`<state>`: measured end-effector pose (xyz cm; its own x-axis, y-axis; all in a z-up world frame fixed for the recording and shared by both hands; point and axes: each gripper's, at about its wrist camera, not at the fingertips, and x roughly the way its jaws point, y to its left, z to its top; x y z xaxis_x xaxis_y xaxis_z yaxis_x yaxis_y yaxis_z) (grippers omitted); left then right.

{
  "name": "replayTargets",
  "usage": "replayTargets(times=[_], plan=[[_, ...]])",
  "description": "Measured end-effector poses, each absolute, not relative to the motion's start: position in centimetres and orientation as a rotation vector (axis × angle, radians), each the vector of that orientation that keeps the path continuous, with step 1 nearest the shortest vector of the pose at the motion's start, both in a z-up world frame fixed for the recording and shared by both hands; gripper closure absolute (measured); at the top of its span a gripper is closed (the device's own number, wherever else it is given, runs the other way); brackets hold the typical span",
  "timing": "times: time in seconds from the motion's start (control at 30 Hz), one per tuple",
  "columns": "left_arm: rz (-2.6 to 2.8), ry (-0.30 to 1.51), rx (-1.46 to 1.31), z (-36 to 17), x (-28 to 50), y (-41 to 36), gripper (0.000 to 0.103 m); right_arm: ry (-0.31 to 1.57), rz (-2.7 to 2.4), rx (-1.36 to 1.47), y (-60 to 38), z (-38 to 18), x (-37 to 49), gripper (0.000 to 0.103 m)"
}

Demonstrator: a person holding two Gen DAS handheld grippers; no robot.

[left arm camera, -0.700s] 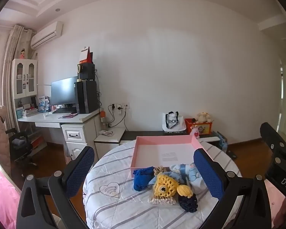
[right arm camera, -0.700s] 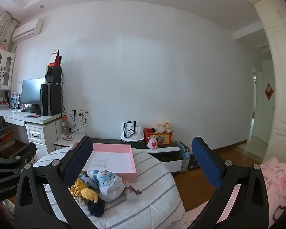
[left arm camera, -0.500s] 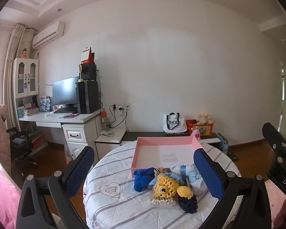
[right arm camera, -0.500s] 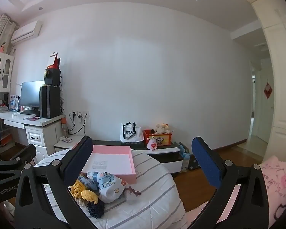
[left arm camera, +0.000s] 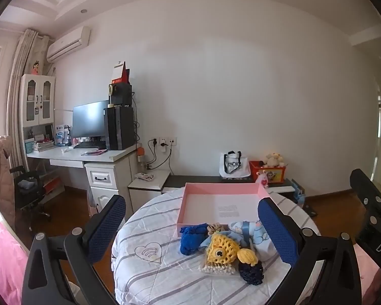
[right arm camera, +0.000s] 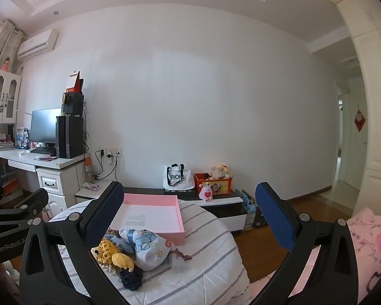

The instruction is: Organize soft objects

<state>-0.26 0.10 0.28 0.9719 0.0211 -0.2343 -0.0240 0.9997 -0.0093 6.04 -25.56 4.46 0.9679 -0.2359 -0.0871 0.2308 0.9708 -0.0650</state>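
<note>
both left tongs and right tongs hang released and carry nothing, held back from the surface. the crocheted toys and printed pouch sit heaped just before the empty pink tray, likely their destination.

A heap of soft objects lies just in front of an open pink box: a blue crocheted piece at the pile's left, a yellow crocheted fish in front, a navy ball nearest the camera, and a pale blue cartoon-print pouch touching the box's front wall.
</note>
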Motion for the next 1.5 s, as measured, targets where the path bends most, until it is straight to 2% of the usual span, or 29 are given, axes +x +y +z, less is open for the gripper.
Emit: replayTargets(times=[1.5], plan=[[0.012,0.238,0.001,0.53,-0.70,-0.02,0.001,0.119,-0.200,-0.053,-24.71,4.50,6.06,0.000]])
